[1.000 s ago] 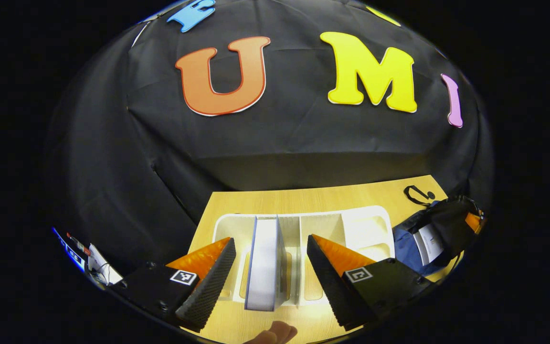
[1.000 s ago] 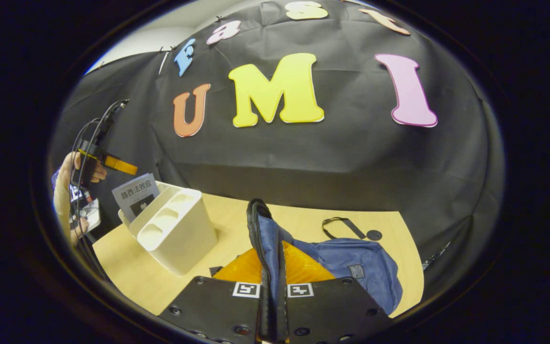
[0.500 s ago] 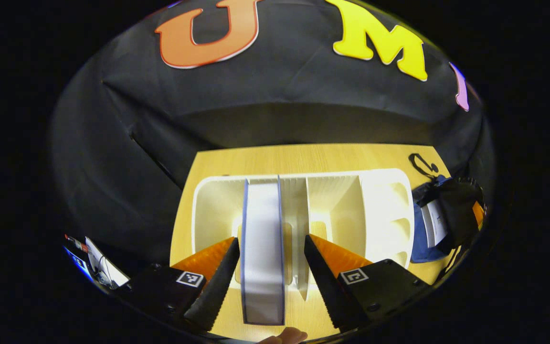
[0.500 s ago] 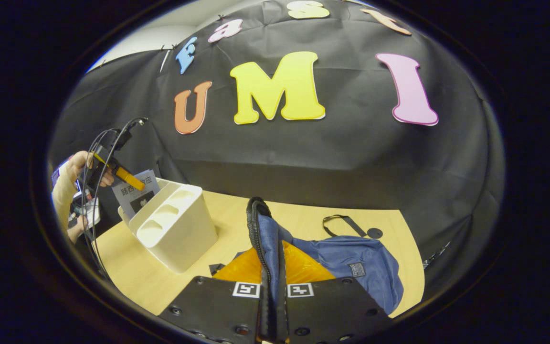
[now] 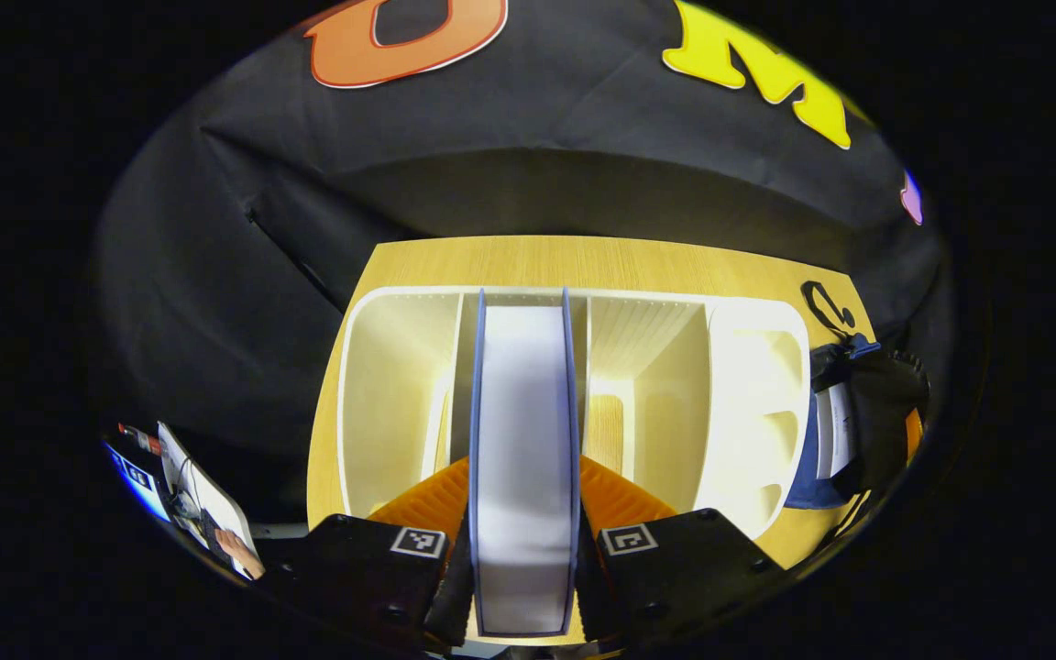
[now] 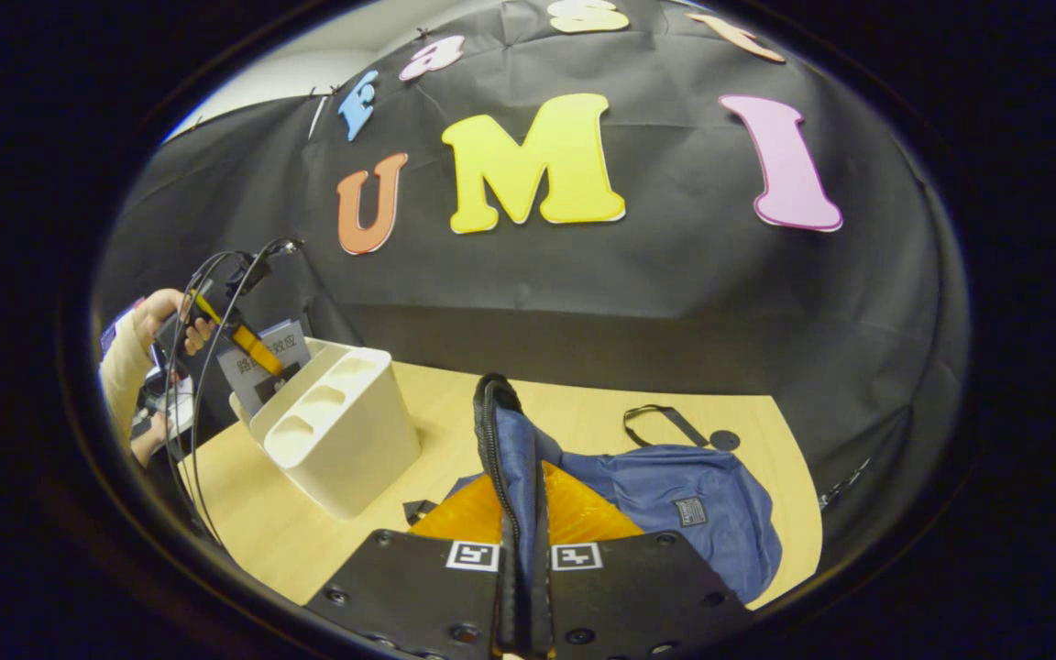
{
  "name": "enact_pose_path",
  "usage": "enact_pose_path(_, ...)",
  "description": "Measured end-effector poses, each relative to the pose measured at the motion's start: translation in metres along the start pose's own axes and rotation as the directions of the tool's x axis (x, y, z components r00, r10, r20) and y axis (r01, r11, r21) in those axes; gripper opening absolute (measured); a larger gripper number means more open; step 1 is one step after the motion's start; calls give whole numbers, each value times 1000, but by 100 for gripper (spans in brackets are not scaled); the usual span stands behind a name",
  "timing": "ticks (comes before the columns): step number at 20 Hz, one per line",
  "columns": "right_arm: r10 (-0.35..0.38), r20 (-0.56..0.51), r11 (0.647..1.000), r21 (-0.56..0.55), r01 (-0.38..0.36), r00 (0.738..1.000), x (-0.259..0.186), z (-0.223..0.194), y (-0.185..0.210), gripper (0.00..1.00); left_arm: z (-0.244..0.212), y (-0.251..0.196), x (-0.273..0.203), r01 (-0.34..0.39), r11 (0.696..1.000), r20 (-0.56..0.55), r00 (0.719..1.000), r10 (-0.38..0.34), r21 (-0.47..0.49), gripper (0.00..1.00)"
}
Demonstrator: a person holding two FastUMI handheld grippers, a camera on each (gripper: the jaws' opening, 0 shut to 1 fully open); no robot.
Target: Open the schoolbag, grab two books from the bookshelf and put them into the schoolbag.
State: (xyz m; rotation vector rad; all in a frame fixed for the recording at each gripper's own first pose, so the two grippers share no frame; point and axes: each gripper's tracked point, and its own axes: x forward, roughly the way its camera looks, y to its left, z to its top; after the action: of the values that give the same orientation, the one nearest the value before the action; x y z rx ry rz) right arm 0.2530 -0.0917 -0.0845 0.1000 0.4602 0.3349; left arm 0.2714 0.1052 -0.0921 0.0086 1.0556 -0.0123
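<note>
Between bookshelf (image 5: pixel 400 367) dividers, left tongs (image 5: pixel 524 587) pinch book (image 5: pixel 524 440); right tongs (image 6: pixel 524 568) pinch schoolbag (image 6: pixel 675 495) edge

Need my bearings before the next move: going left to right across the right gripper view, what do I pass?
Person's hand holding the left gripper → book → white bookshelf → schoolbag edge pinched in the right gripper → rest of the blue schoolbag.

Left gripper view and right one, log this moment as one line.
left gripper: shut on book in bookshelf | right gripper: shut on schoolbag edge | table
</note>
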Motion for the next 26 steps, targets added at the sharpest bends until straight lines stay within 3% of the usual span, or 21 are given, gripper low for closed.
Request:
enact_pose_path(1,-2,2,1000,0,2,1000,0,0,-1,6,-2,0,-5,-1,1000,3,1000,1,-10,47)
enact_pose_path(4,3,-4,1000,9,-3,1000,0,-4,-2,6,-9,-3,-25,23,999,31,999,-22,-43,51)
enact_pose_path(7,2,-2,1000,19,-2,1000,0,-6,-4,6,-7,-8,-59,27,999,116,993,-22,-39,47)
enact_pose_path(10,1,2,999,32,-1,1000,-1,-8,-5,6,-6,-11,-95,0,1000,194,981,2,-12,51)
enact_pose_path(11,0,2,999,36,0,1000,0,-8,-6,6,-5,-11,-106,-14,1000,210,978,12,7,47)
enact_pose_path(16,-1,7,999,47,1,1000,0,-9,-8,6,-11,-27,-157,-54,996,279,960,31,72,46)
enact_pose_path(18,-2,12,999,52,2,1000,-1,-8,-10,6,-13,-36,-174,-76,992,304,952,41,103,49)
enact_pose_path(19,-1,13,998,59,0,1000,0,-8,-11,9,-12,-41,-183,-86,990,318,947,45,116,46)
enact_pose_path(24,5,0,997,76,-5,1000,4,-10,-16,6,-14,-73,-225,-117,979,383,923,44,168,48)
enact_pose_path(25,9,-2,997,76,-8,1000,6,-10,-17,3,-14,-82,-233,-120,975,398,917,37,187,45)
enact_pose_path(26,10,-1,997,76,-10,1000,7,-10,-18,6,-12,-90,-239,-128,972,419,907,35,196,45)
